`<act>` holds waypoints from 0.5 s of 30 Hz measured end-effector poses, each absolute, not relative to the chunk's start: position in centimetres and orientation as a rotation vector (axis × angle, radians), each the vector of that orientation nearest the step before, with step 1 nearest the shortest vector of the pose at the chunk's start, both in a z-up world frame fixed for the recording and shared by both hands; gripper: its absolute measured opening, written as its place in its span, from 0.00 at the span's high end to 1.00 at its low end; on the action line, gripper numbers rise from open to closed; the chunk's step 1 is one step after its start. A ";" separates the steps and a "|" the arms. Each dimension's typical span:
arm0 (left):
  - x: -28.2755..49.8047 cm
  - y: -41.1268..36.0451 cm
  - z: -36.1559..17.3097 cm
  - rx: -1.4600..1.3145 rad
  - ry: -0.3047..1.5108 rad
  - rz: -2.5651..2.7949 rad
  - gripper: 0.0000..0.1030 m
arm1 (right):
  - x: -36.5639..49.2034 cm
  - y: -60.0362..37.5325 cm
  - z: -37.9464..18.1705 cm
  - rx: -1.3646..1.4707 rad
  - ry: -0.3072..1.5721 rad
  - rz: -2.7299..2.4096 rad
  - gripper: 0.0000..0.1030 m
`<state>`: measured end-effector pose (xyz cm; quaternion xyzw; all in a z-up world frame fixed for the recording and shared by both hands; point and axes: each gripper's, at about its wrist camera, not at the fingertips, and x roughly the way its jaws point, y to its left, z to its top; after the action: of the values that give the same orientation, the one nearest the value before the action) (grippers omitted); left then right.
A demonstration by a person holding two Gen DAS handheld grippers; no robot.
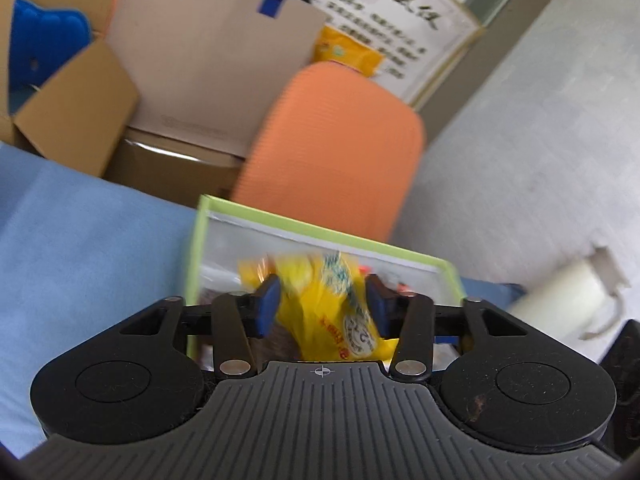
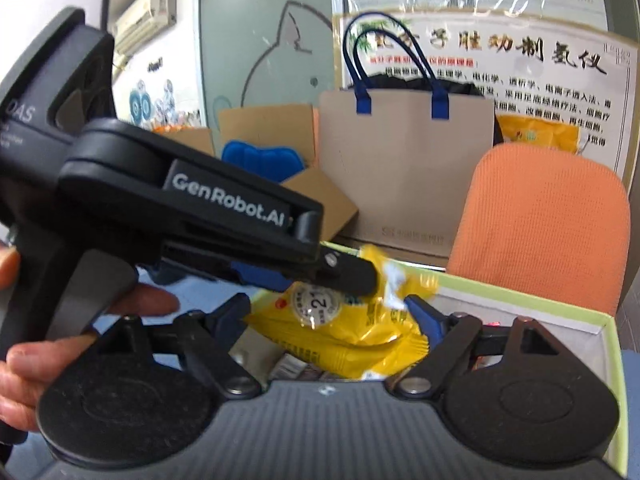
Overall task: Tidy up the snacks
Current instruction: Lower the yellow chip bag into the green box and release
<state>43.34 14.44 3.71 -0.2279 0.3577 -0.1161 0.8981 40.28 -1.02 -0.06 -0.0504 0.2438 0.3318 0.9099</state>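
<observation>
A yellow snack packet (image 1: 332, 312) is pinched between the blue pads of my left gripper (image 1: 322, 300), held over a green-rimmed storage box (image 1: 320, 232) with other snacks inside. In the right wrist view the same yellow packet (image 2: 348, 328) hangs from the left gripper's fingers (image 2: 352, 276) over the box (image 2: 580, 316). My right gripper (image 2: 332, 316) is open, its blue pads either side of the packet just below the left gripper, not pressing it.
The box sits on a blue cloth (image 1: 92, 232). Behind it stand an orange chair (image 2: 540, 216), a beige tote bag with blue handles (image 2: 404, 168) and open cardboard boxes (image 1: 76, 112). A white mug (image 1: 568, 300) is at the right.
</observation>
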 end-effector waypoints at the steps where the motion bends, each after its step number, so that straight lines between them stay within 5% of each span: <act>1: 43.2 14.7 3.7 -0.471 0.735 -0.231 0.59 | 40.3 -1.2 -0.2 -0.105 0.504 0.681 0.10; 5: 40.9 15.7 5.0 -0.472 0.672 -0.230 0.36 | 39.3 -2.6 0.6 -0.091 0.471 0.673 0.10; 15: 31.3 14.5 6.3 -0.442 0.609 -0.241 0.25 | 33.6 -9.6 3.6 0.074 0.482 0.561 0.09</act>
<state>31.26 14.50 6.33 -0.2153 0.2968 -0.1175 0.9229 33.57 -9.62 3.56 0.0361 0.2357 0.2741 0.9317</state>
